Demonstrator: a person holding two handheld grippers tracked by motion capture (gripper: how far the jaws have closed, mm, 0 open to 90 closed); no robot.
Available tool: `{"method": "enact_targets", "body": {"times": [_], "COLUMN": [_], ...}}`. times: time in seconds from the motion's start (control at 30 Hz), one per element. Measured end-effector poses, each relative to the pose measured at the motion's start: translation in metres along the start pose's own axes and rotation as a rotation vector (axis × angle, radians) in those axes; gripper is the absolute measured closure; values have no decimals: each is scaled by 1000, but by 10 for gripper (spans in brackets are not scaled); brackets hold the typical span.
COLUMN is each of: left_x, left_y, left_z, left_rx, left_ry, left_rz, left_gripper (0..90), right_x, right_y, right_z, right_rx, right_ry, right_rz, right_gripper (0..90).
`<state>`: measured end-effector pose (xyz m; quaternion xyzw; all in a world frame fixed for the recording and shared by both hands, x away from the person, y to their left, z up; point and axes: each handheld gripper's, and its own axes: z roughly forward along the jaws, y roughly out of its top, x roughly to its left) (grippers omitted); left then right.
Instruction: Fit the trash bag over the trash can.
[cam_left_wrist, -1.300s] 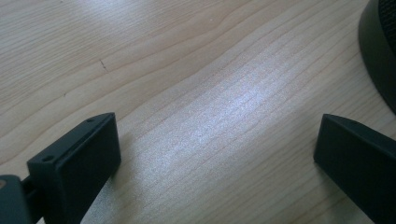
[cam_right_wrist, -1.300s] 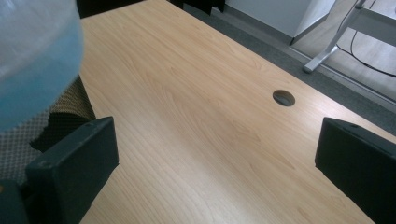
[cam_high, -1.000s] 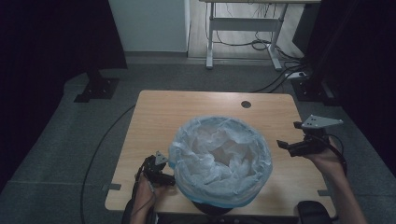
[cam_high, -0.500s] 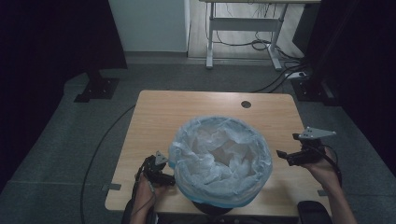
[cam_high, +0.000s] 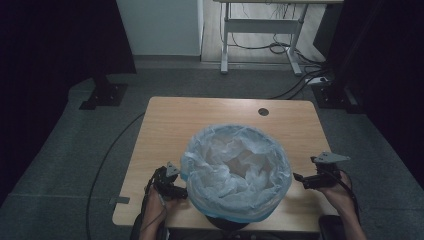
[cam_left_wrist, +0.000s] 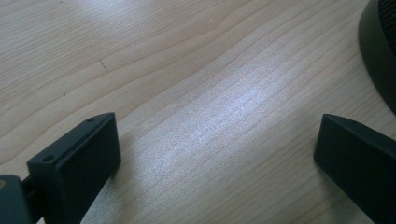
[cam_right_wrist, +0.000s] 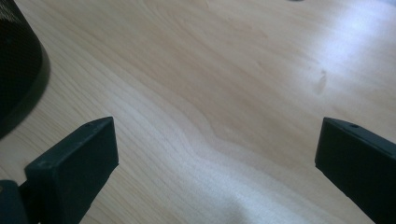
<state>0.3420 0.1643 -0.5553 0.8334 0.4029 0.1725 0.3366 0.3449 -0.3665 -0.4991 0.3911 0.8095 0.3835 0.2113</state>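
Note:
A round bin lined with a pale crumpled plastic bag (cam_high: 235, 170) stands on the wooden table (cam_high: 220, 112) near its front edge. My left gripper (cam_high: 167, 186) sits low at the bin's left side, open, jaws wide over bare wood (cam_left_wrist: 210, 135); the bin's dark base (cam_left_wrist: 380, 51) curves in at the upper right of the left gripper view. My right gripper (cam_high: 307, 181) is at the bin's right, near the table's right edge, open with nothing between its jaws (cam_right_wrist: 215, 140). The bin's black mesh wall (cam_right_wrist: 16, 65) fills the upper left of the right gripper view.
A small dark cable hole (cam_high: 263, 111) marks the table's far right. Beyond the table lie grey carpet, a white desk frame (cam_high: 260, 30) with cables, and a black stand base (cam_high: 104, 95) at the left.
My right gripper has come down and toward the front, from beside the bin's rim to low over the table. The left gripper has stayed put.

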Motion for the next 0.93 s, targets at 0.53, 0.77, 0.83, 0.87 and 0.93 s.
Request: {"method": "enact_targets", "body": {"times": [0.53, 0.77, 0.83, 0.87, 0.93], "left_x": [0, 0, 0, 0, 0], "left_y": [0, 0, 0, 0, 0], "left_z": [0, 0, 0, 0, 0], "left_rx": [0, 0, 0, 0, 0], "left_ry": [0, 0, 0, 0, 0], "left_rz": [0, 1, 1, 0, 0], "left_gripper": [3, 3, 3, 3, 3], "right_x": [11, 16, 17, 17, 17], "right_y": [-42, -50, -50, -50, -50], "right_z": [30, 38, 37, 37, 37], "right_rx": [65, 107, 107, 107, 107], "right_ry": [37, 37, 34, 33, 30], "right_rz": [49, 34, 36, 38, 40], "right_gripper": [0, 0, 0, 0, 0]}}
